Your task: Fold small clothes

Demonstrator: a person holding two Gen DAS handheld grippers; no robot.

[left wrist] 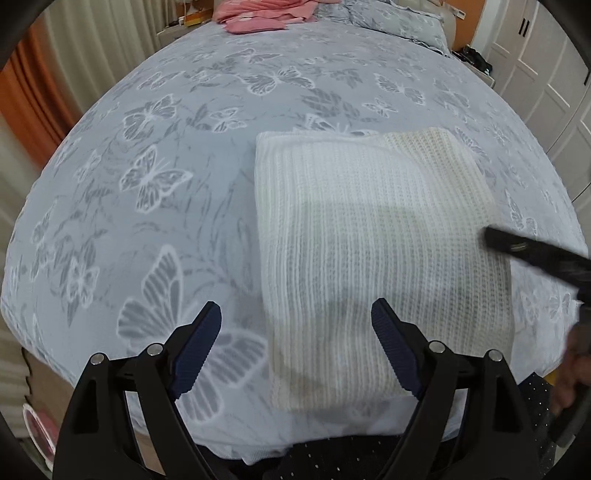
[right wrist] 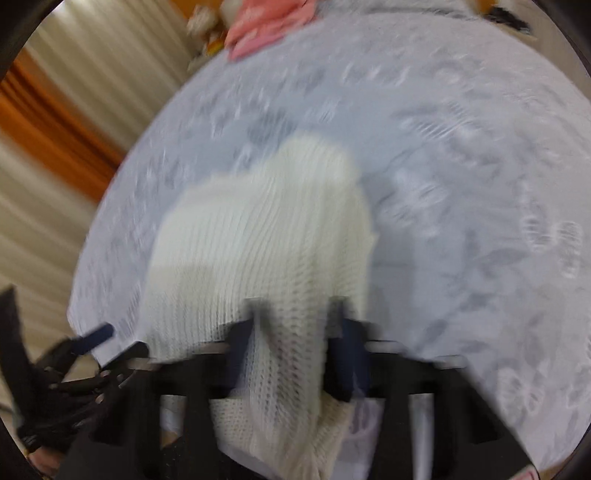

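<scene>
A folded white knit garment (left wrist: 369,221) lies on the butterfly-print bedspread (left wrist: 166,166), near the bed's front edge. My left gripper (left wrist: 295,306) hangs open over the garment's near left corner, with its right pad over the cloth and its left pad over bare bedspread. One black finger (left wrist: 524,245) of my right gripper reaches the garment's right edge. In the blurred right wrist view, my right gripper (right wrist: 297,306) is shut on the white knit garment (right wrist: 258,229), a bunched strip of cloth running between its pads. A blue pad (right wrist: 96,333) of the left gripper shows at lower left.
Pink clothes (left wrist: 266,13) are piled at the far end of the bed, with pillows (left wrist: 399,26) beside them. Cream and orange curtains (left wrist: 55,74) hang on the left, and white wardrobe doors (left wrist: 546,74) stand on the right. A person's dark dotted clothing (left wrist: 332,458) is against the bed's front edge.
</scene>
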